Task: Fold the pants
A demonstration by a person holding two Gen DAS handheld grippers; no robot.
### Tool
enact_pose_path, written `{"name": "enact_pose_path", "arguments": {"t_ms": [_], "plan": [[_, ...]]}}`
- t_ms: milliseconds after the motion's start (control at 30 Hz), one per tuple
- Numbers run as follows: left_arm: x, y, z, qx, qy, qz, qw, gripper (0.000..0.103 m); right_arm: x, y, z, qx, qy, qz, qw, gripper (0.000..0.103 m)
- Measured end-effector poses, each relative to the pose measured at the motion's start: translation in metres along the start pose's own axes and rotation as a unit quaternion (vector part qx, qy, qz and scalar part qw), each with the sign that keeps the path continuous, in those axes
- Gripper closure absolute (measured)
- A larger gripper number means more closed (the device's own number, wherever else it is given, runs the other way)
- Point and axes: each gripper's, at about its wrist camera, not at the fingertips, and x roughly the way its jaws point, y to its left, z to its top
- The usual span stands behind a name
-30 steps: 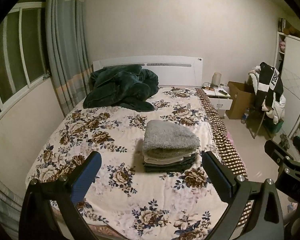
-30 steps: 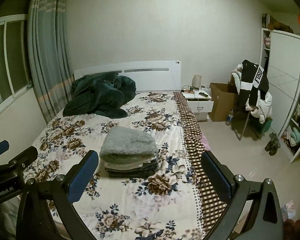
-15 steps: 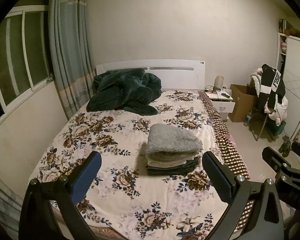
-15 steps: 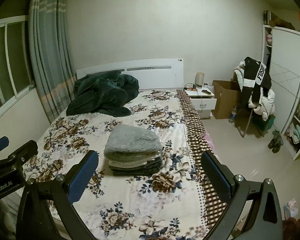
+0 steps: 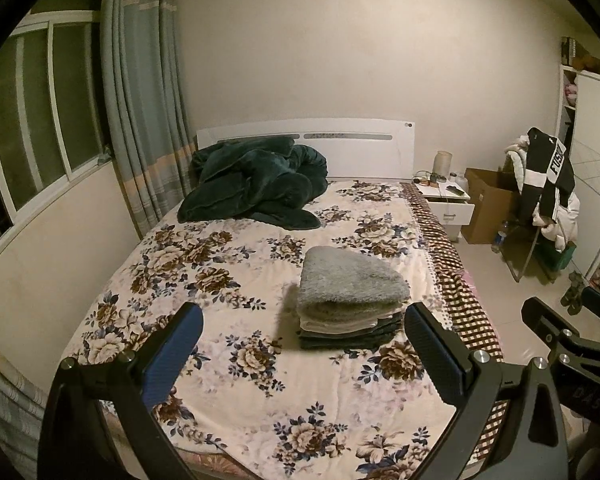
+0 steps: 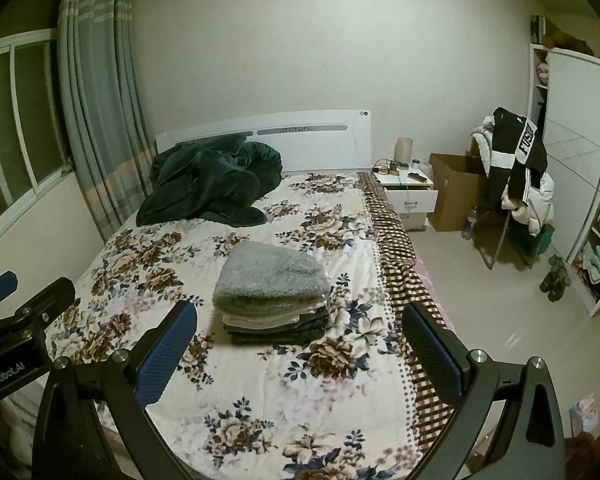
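Folding looks done: pants stack [image 5: 350, 300] sits folded mid-bed [image 5: 228, 280], nearer its right edge, both left hand-held gripper [image 5: 304, 344] and right hand-held gripper [image 6: 300, 344] spread, empty, hovering at bed foot

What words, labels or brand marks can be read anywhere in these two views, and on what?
"GenRobot.AI": on the left gripper body, seen in the right wrist view.
"FUS...", cut off by a fold: white letters on the black garment hung by the wardrobe.
Embossed marks on the right gripper body: too faint to read.
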Motion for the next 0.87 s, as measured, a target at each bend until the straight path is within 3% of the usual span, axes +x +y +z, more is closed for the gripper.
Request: {"name": "enact_pose_path", "arguments": {"t_ms": [867], "plan": [[-0.005, 0.004, -0.007, -0.004, -0.002, 0.015, 0.9999, 0.000, 0.008, 0.005, -0.010, -0.004, 0.006, 0.006, 1.000, 0.000]]}}
